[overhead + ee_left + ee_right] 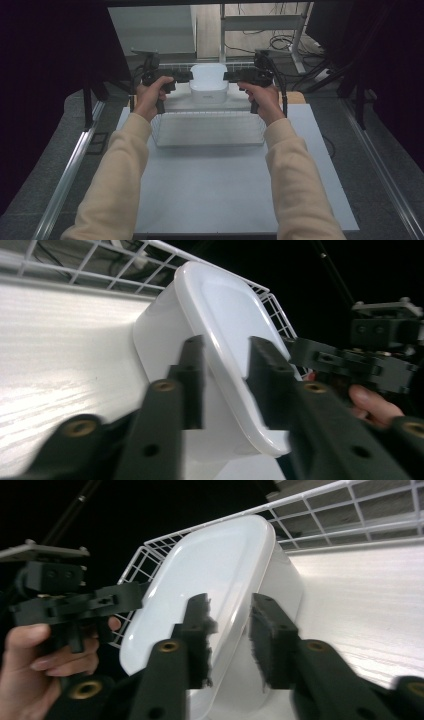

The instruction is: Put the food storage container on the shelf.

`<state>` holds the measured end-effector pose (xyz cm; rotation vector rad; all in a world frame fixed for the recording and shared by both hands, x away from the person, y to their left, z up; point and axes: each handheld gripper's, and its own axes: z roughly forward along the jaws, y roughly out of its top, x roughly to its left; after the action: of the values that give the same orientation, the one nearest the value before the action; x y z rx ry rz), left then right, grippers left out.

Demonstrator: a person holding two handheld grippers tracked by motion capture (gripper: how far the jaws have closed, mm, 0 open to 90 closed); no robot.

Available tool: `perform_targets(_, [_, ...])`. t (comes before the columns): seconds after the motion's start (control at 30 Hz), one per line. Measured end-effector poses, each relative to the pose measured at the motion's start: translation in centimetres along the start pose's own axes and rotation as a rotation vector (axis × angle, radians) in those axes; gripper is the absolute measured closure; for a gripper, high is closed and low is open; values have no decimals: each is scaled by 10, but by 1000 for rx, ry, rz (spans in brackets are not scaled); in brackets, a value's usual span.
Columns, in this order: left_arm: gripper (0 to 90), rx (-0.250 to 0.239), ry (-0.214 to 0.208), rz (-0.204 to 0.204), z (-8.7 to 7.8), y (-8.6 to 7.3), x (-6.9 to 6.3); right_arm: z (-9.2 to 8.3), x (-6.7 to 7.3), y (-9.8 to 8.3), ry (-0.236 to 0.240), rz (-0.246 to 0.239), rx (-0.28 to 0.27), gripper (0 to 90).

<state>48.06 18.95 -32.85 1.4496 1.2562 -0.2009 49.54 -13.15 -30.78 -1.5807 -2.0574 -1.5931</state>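
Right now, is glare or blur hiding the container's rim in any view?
High view: white container washes out, its rim edge faint. Left gripper view: rim sharp between the left tongs, near jaw bases blurred. Right gripper view: soft sheen on the lid, rim readable at the right tongs.

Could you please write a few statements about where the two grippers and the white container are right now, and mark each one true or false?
1. The left gripper has its jaws set either side of the rim of the white container. True.
2. The right gripper is far from the container, over the near edge of the table. False: its jaws straddle the container's opposite rim.
3. The container's lid is off. False: a white lid covers it.
4. A white wire basket sits on the table nearer the person than the container. True.
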Motion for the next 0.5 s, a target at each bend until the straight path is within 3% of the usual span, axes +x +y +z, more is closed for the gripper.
perform_targets(0.17, [421, -28, 66, 119, -14, -4, -16, -14, 13, -6, -27, -121, -56, 386])
perform_targets(0.33, [370, -25, 115, 200, -34, -11, -29, -34, 17, -11, -11, -208, -77, 335])
perform_targets(0.5, [352, -24, 112, 260, -53, -24, -39, -49, 24, -21, -55, -328, -58, 322])
